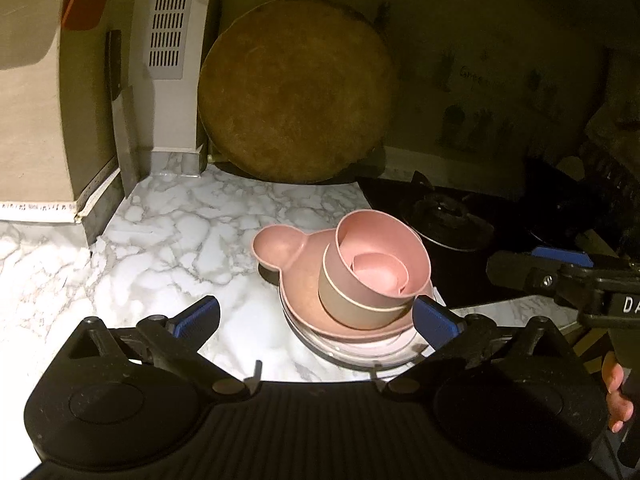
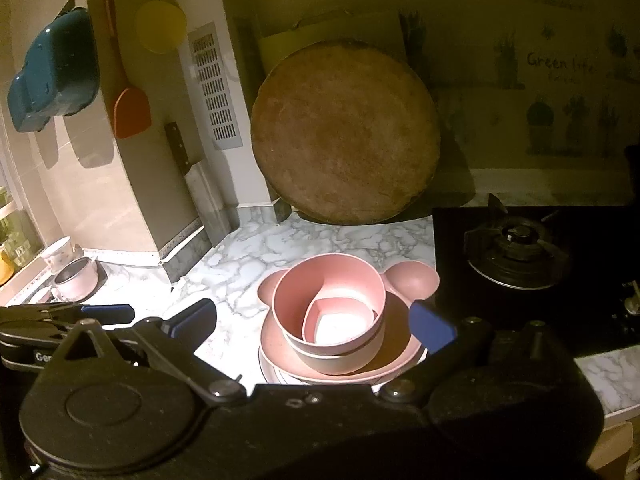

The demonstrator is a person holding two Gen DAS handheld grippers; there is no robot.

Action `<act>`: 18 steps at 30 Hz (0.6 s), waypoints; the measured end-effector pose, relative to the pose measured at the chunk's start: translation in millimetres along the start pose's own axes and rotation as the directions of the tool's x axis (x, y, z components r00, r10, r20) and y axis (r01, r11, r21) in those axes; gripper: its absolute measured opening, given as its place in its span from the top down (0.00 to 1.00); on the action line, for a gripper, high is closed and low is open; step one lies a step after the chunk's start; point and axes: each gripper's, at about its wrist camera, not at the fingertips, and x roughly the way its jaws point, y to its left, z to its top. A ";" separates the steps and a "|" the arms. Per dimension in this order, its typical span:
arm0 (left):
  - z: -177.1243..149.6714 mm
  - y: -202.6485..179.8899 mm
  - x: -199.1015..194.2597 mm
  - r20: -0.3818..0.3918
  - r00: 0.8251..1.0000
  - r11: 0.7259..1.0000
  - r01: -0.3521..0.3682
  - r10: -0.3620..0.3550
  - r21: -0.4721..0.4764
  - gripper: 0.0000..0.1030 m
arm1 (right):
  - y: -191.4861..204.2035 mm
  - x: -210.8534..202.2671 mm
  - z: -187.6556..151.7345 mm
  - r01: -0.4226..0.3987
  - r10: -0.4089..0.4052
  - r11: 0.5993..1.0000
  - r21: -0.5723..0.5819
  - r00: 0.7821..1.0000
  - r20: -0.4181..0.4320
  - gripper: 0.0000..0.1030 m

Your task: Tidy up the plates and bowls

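Note:
On the marble counter (image 1: 168, 240) stands one stack of dishes. A pink bear-eared plate (image 1: 280, 246) (image 2: 412, 280) lies on pale plates (image 1: 360, 350) (image 2: 272, 368). On it sits a beige bowl (image 1: 340, 304) (image 2: 340, 362) holding a pink bowl (image 1: 384, 240) (image 2: 296, 300), with a small pink bowl (image 1: 380, 270) (image 2: 340, 306) tilted inside. My left gripper (image 1: 316, 318) is open just before the stack, which sits toward its right finger. My right gripper (image 2: 314, 324) is open too, its pads either side of the stack and touching nothing.
A round wooden board (image 1: 296, 92) (image 2: 344, 132) leans on the back wall. A black gas hob (image 1: 448, 216) (image 2: 516, 248) borders the stack on the right. A cleaver (image 2: 196, 176) hangs left, and mugs (image 2: 76, 276) stand far left. A person's hand (image 1: 618, 396) shows.

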 end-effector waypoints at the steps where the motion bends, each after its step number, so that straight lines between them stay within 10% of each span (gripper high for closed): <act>1: -1.7 -0.1 -2.1 -0.003 1.000 1.000 -0.003 0.003 -0.003 0.00 | 0.4 -1.4 -1.1 0.003 -0.003 1.000 0.000 1.000 0.004 0.00; 18: -17.4 -0.2 -27.8 0.015 0.995 0.993 -0.093 0.094 -0.076 0.00 | 10.8 -23.1 -30.3 0.051 -0.053 0.996 0.070 0.998 0.023 0.00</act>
